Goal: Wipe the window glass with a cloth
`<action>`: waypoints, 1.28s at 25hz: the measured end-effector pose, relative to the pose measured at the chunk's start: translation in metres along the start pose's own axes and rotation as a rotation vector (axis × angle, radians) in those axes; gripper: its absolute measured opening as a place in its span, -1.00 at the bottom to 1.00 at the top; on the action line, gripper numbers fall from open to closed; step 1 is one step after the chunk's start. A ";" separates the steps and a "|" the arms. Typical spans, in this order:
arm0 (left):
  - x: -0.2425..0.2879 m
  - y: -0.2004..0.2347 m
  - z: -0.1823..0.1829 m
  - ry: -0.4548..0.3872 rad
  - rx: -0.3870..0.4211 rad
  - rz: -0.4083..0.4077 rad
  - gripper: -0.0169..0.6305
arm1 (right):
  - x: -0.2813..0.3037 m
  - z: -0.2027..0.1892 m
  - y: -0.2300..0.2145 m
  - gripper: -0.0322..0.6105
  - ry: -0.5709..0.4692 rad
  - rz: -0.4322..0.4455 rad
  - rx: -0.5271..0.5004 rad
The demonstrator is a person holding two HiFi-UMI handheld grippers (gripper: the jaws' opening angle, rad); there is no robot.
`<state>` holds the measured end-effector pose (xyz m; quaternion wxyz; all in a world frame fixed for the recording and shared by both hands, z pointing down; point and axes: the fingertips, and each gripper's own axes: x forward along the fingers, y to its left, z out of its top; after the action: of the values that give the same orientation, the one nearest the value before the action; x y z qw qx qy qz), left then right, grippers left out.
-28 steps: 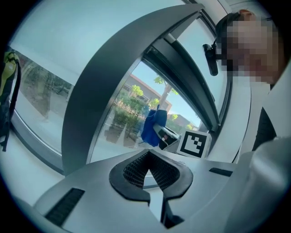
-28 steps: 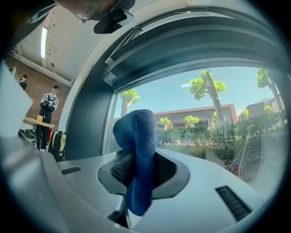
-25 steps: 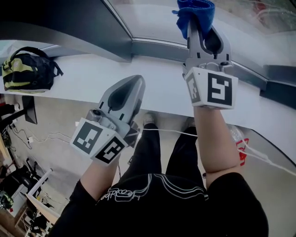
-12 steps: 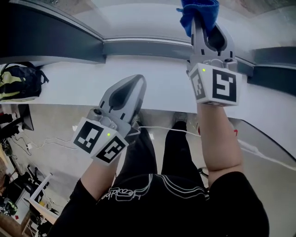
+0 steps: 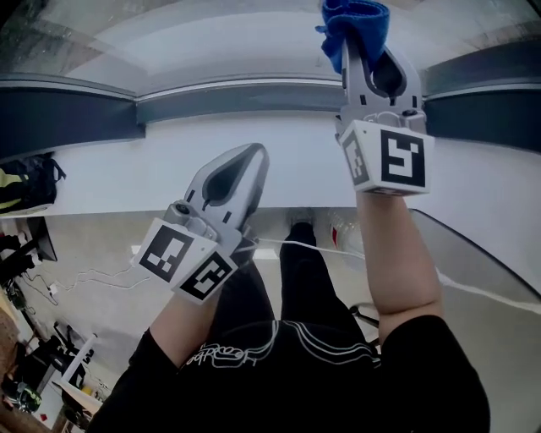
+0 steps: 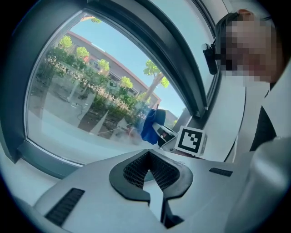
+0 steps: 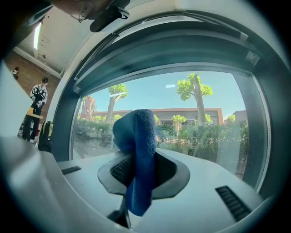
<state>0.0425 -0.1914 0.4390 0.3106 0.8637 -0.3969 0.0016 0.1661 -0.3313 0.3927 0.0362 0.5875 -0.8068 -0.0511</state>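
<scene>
Wiping looks to be in hand; the right gripper (image 5: 362, 44) is clamped on the cloth (image 5: 355, 19), held up at the glass (image 5: 237, 38) (contact unclear); the left gripper (image 5: 250, 156) hangs lower, closed and empty; next I'd press the cloth flat and sweep it across.

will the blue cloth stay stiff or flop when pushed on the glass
Likely floppy: the blue cloth bunches and droops where the right tongs pinch it. Probably light; its fuzzy pile should drag, not slip, on the window glass.
</scene>
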 end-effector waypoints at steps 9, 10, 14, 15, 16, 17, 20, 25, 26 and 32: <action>0.070 -0.064 -0.030 0.056 0.021 -0.078 -0.93 | -0.037 -0.014 -0.093 -0.70 0.000 -0.070 -0.009; 0.077 -0.070 -0.033 0.066 0.032 -0.088 -0.93 | -0.041 -0.015 -0.103 -0.70 0.000 -0.083 -0.009; 0.105 -0.090 -0.040 0.096 0.055 -0.126 -0.93 | -0.054 -0.023 -0.143 -0.70 0.008 -0.137 -0.005; 0.112 -0.095 -0.041 0.102 0.056 -0.136 -0.93 | -0.057 -0.024 -0.153 -0.70 0.010 -0.153 -0.007; 0.118 -0.100 -0.042 0.108 0.059 -0.145 -0.93 | -0.061 -0.025 -0.164 -0.70 0.012 -0.170 -0.009; 0.124 -0.104 -0.044 0.114 0.063 -0.154 -0.93 | -0.064 -0.026 -0.174 -0.70 0.013 -0.187 -0.011; 0.140 -0.118 -0.049 0.131 0.074 -0.180 -0.93 | -0.077 -0.030 -0.208 -0.70 0.014 -0.246 -0.007; 0.157 -0.137 -0.057 0.164 0.075 -0.211 -0.93 | -0.098 -0.034 -0.260 -0.70 0.023 -0.351 0.015; 0.159 -0.140 -0.056 0.168 0.077 -0.216 -0.93 | -0.100 -0.034 -0.267 -0.70 0.025 -0.368 0.027; 0.160 -0.141 -0.049 0.167 0.085 -0.224 -0.93 | -0.107 -0.035 -0.276 -0.70 0.050 -0.402 0.033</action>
<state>0.2605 -0.2054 0.4425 0.3040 0.9118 -0.2703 0.0553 0.4638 -0.3144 0.3928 0.0355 0.7383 -0.6728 -0.0296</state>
